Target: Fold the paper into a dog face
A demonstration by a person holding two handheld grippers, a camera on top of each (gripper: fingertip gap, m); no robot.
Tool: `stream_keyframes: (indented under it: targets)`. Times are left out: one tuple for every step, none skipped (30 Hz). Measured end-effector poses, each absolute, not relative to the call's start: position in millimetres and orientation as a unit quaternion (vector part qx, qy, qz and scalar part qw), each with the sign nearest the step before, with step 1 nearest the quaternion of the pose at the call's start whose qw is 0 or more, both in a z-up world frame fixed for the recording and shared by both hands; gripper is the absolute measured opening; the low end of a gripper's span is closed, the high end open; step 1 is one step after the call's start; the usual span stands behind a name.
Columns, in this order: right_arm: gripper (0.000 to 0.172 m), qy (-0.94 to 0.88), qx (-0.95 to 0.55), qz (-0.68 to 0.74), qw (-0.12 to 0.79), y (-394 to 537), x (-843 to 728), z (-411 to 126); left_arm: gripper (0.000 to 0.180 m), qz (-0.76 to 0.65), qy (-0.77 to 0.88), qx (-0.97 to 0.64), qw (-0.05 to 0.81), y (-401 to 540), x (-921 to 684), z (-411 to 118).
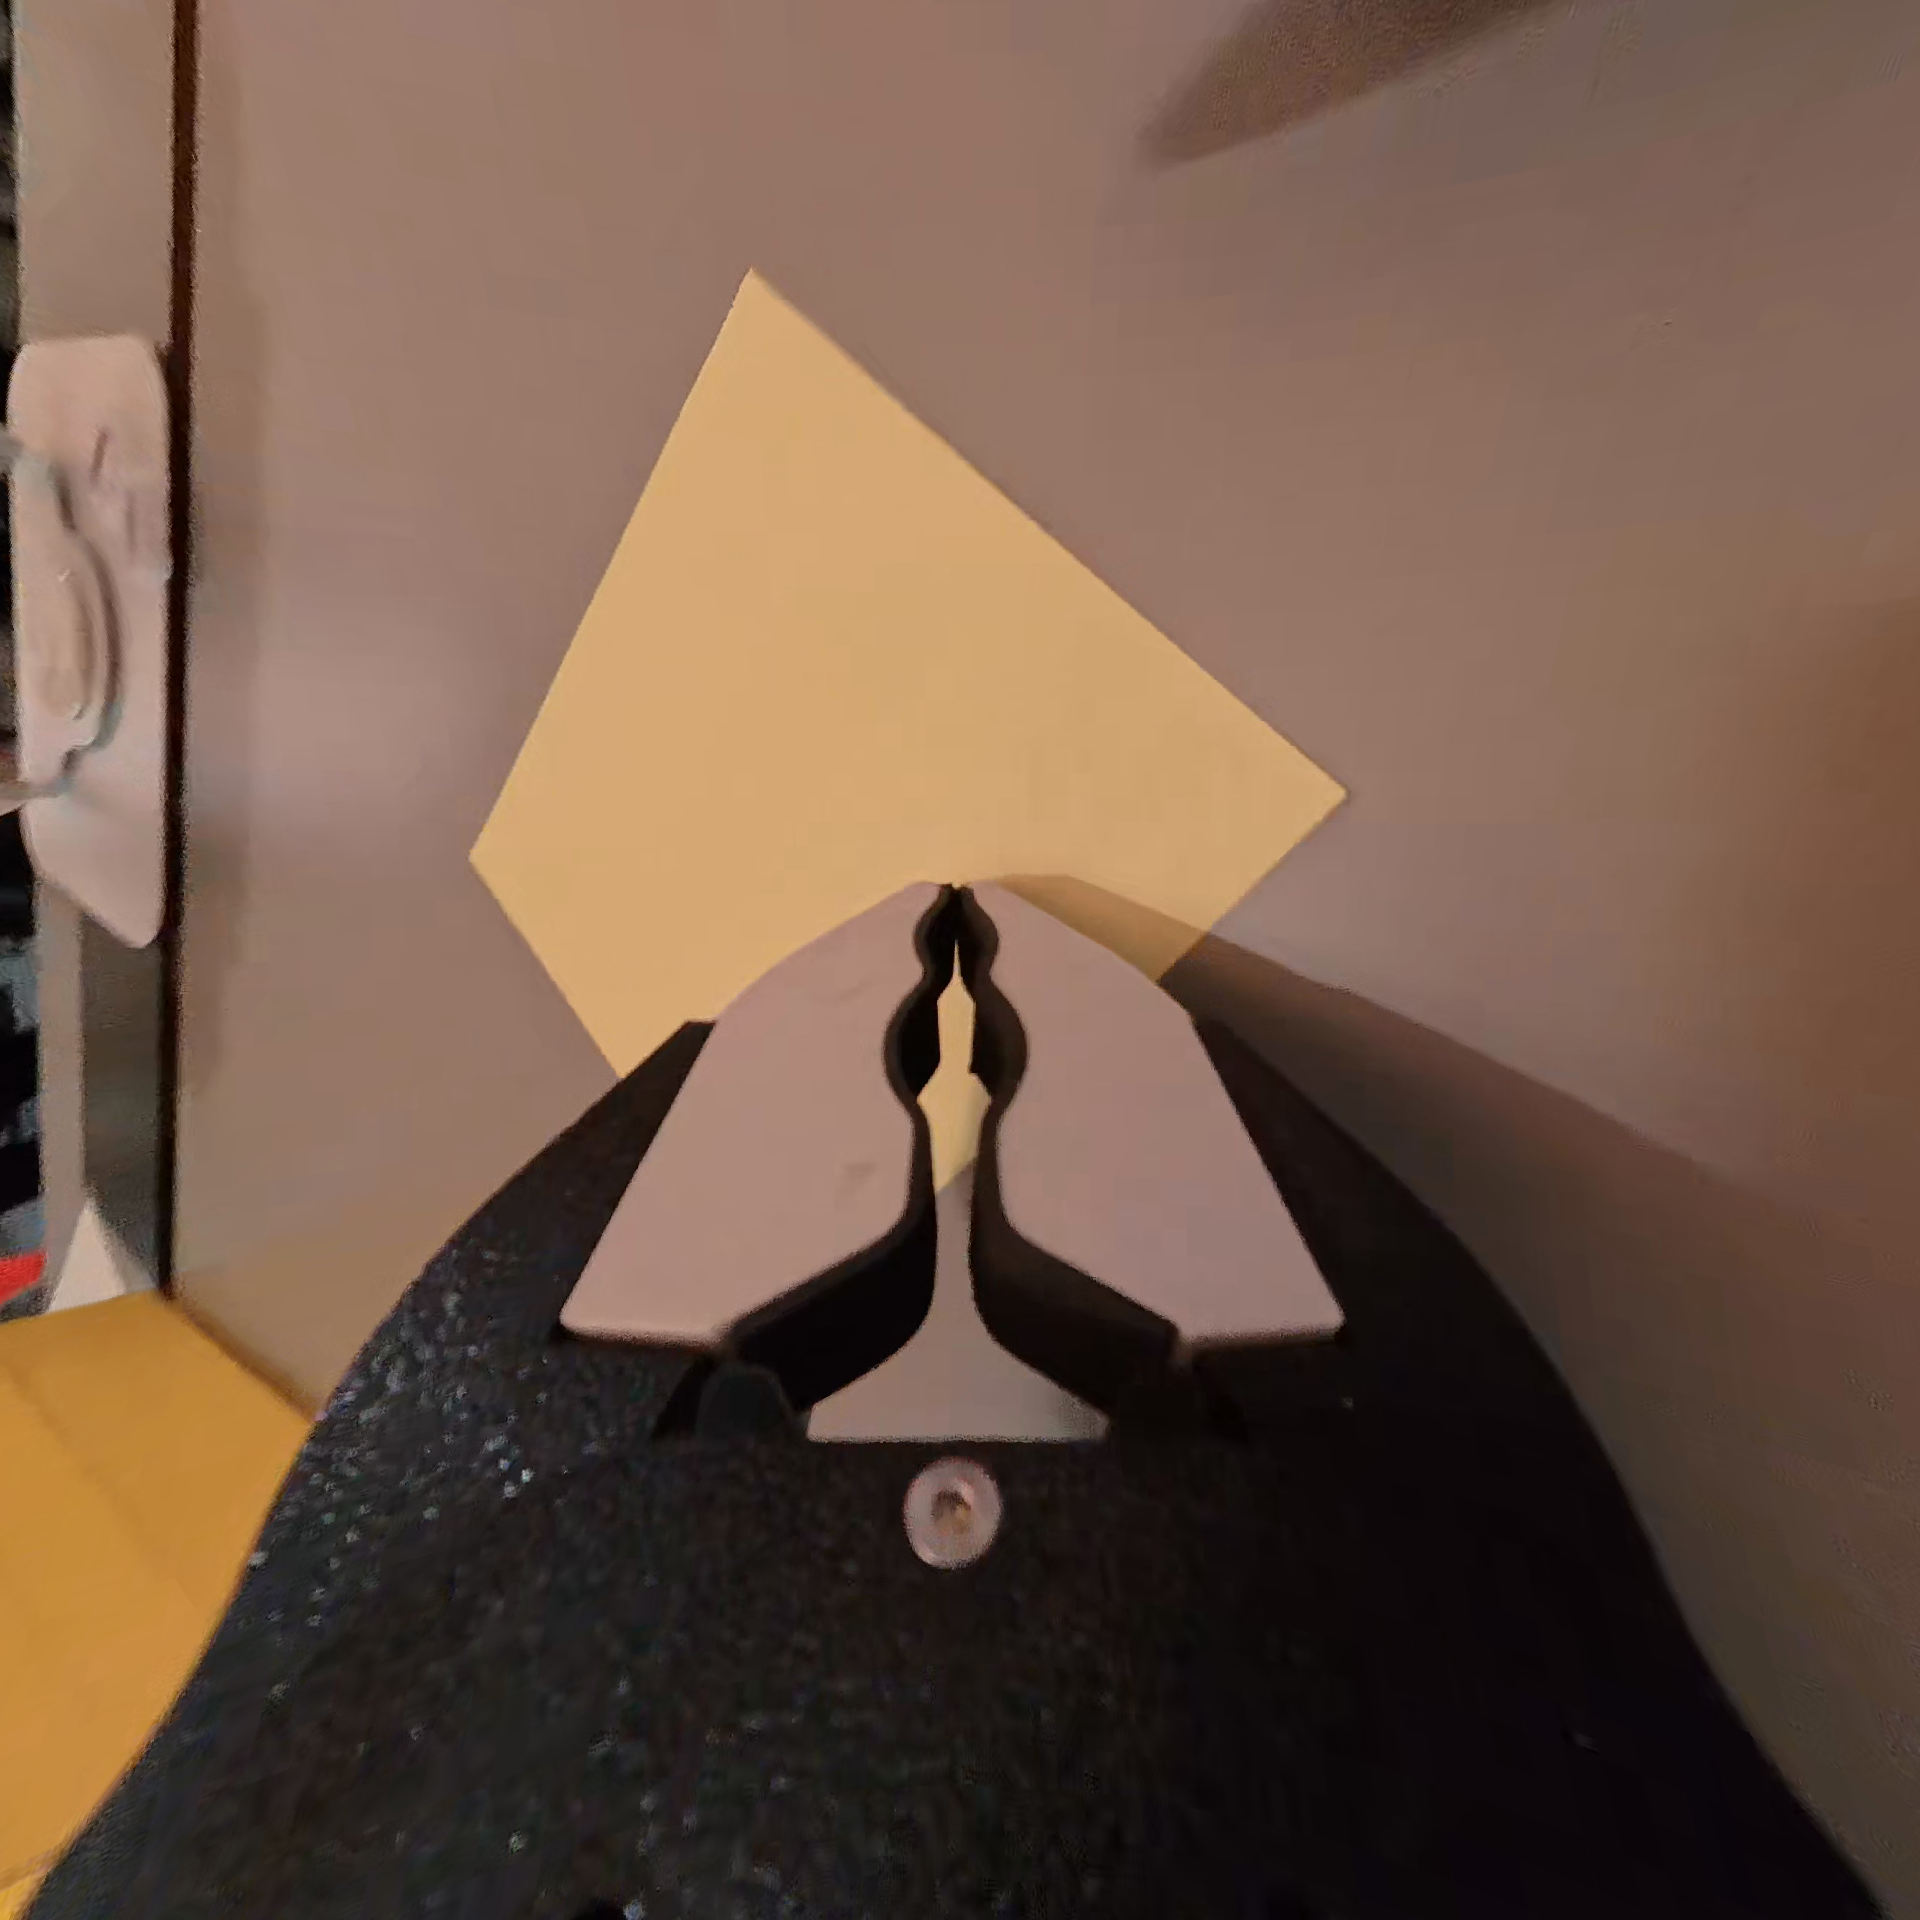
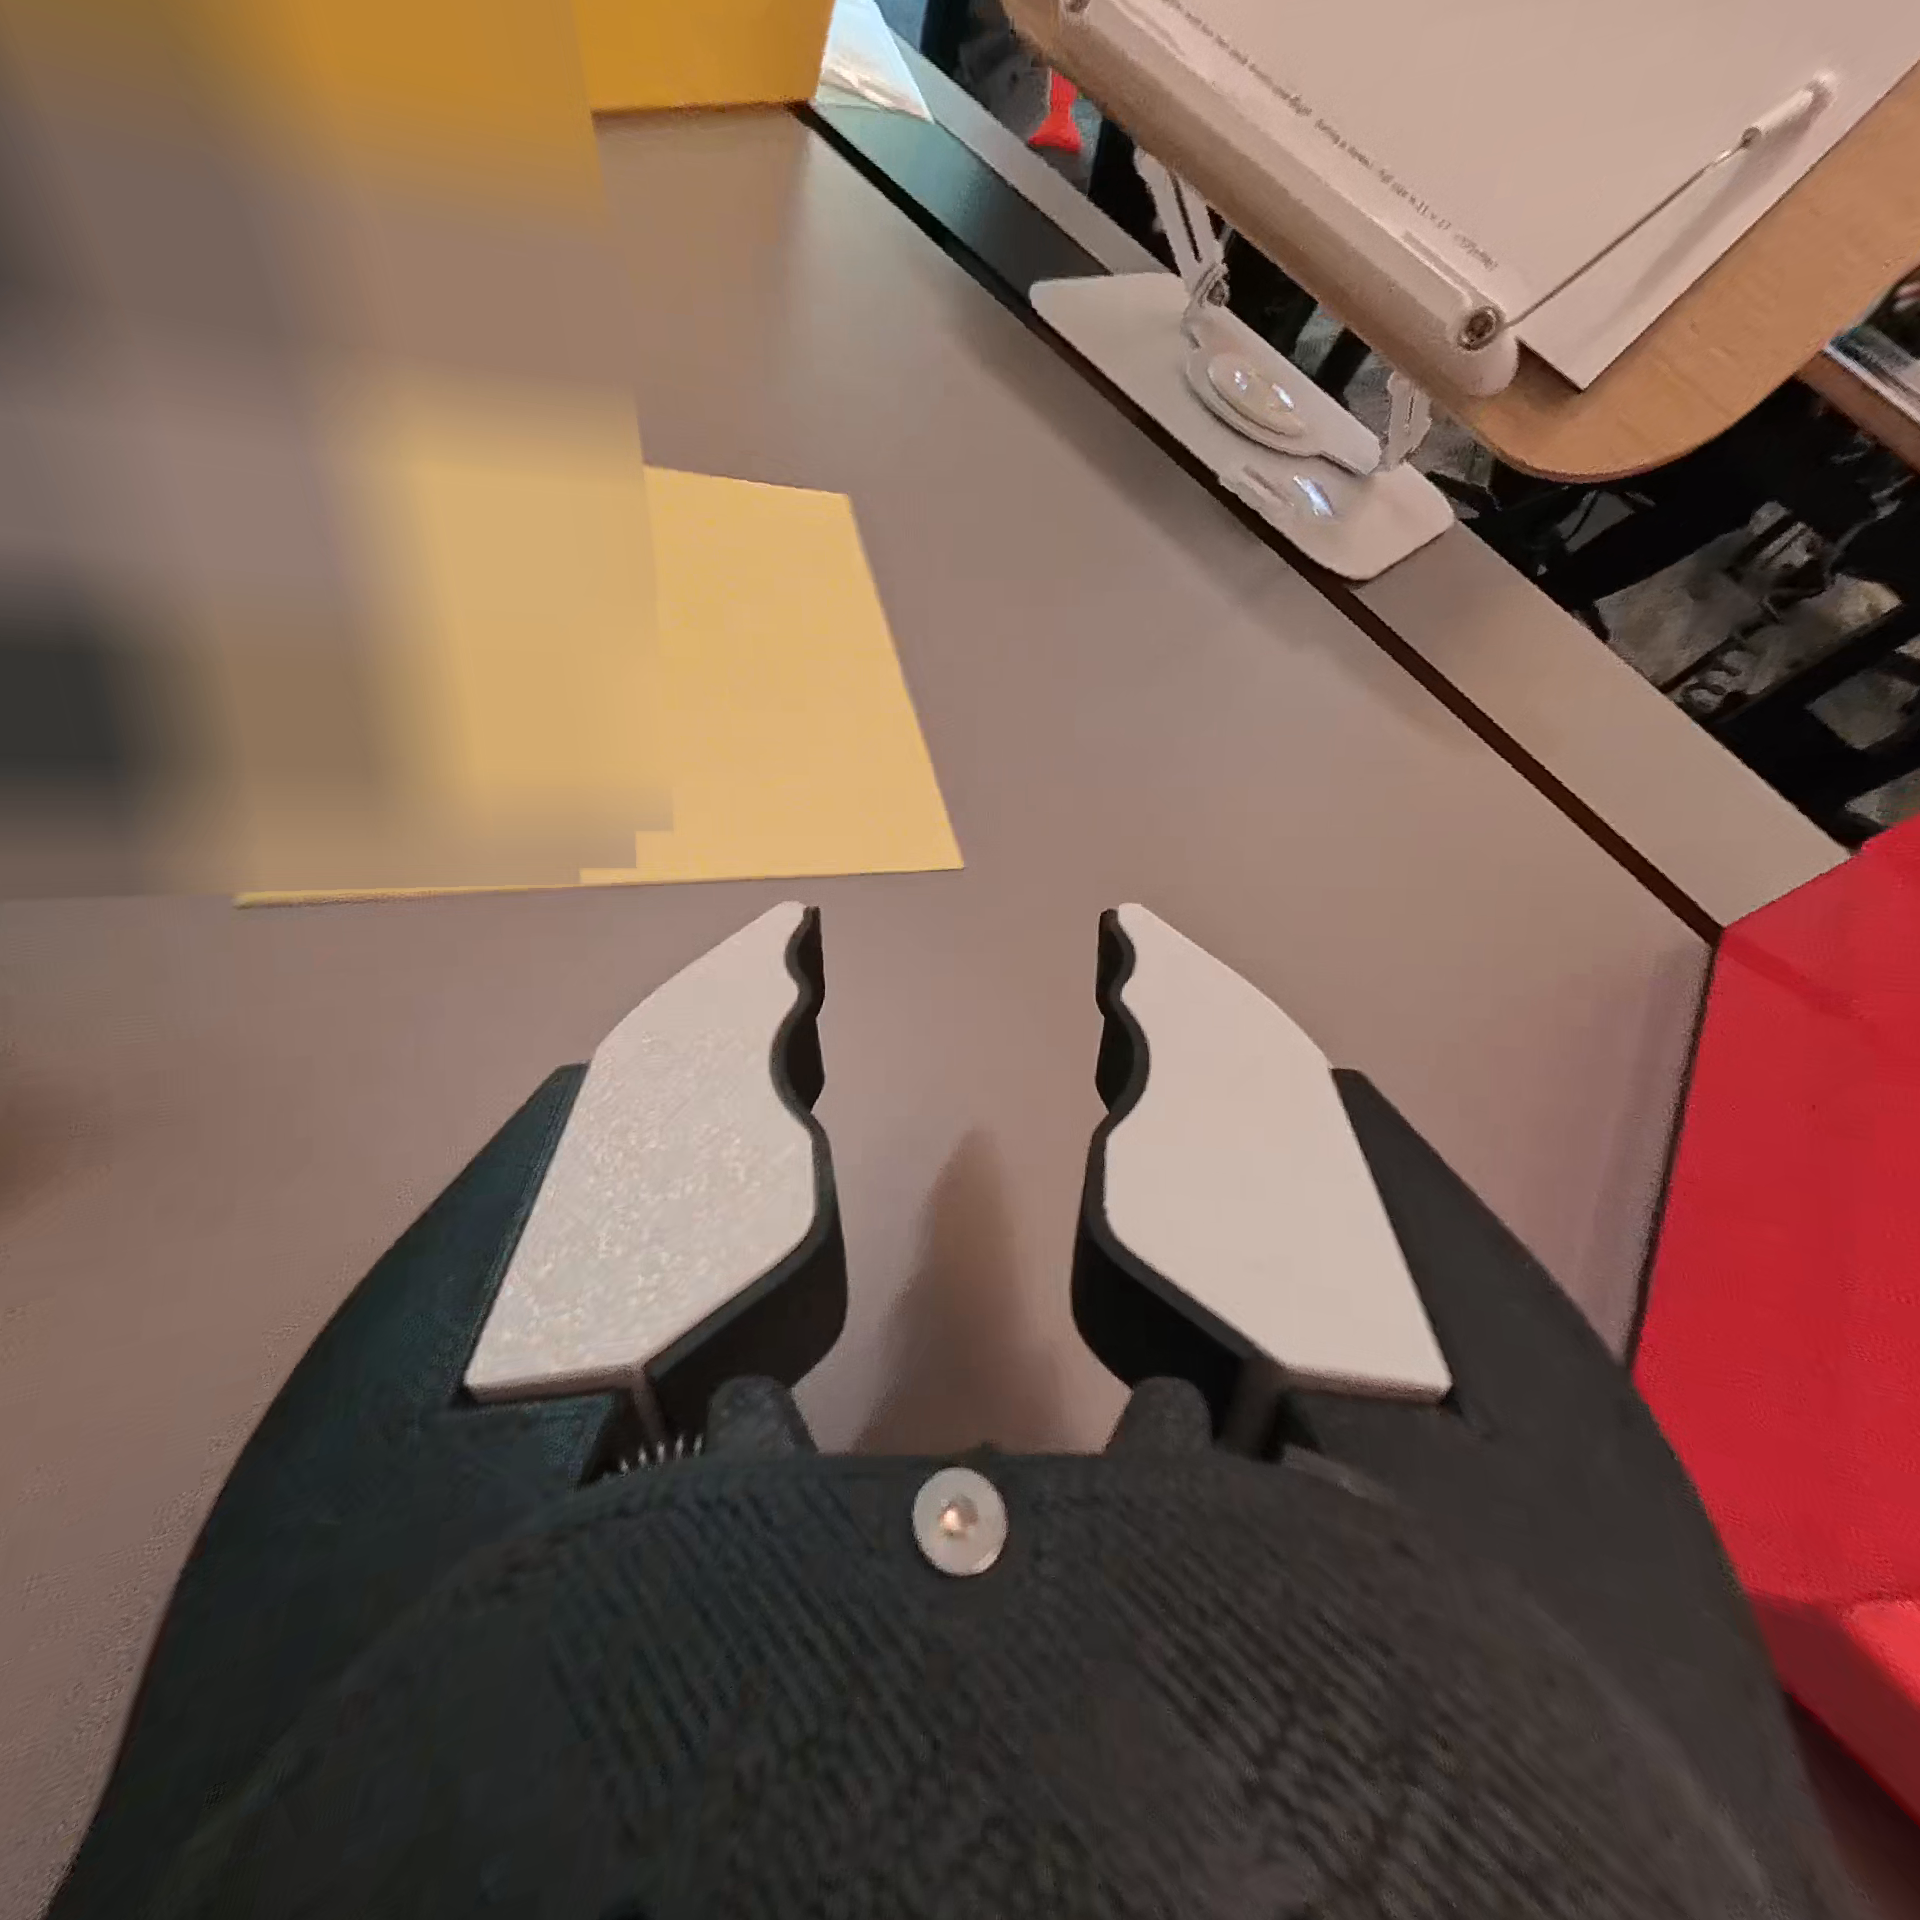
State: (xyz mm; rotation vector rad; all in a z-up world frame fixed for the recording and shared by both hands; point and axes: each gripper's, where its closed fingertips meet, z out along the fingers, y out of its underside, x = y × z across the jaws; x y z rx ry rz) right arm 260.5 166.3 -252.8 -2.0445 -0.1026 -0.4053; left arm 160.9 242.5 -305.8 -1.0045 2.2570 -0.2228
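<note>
2 grippers: left (image 1: 954,891) pinched over paper (image 1: 883,665), right (image 2: 961,914) agape

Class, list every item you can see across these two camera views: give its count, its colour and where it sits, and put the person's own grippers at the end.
paper: one, pale yellow, square, on the table in front of the left gripper
table: one, grey-brown top with a dark edge
stand base: one, white, at the table's far edge in the right wrist view
board with white sheet: one, wood-coloured, raised on the stand
yellow box: one, at the far end of the table
red object: one, beside the table at right
left gripper: one, black with pale fingers, tips closed at the paper's near part
right gripper: one, black with pale fingers, open over bare table, near the paper's corner
</note>
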Motion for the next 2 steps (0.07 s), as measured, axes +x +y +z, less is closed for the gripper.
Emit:
stream_keyframes:
  targets:
    - [0.051, -0.046, -0.85, -0.179, 0.494, 166.7, 260.1, -254.5, 0.0, -0.1, 0.865, -0.375, 0.318, 230.8, 152.7, -305.8]
    - [0.05, -0.048, -0.853, -0.189, 0.485, 167.2, 259.1, -255.8, 0.0, -0.114, 0.868, -0.37, 0.311, 221.1, 145.1, -305.8]
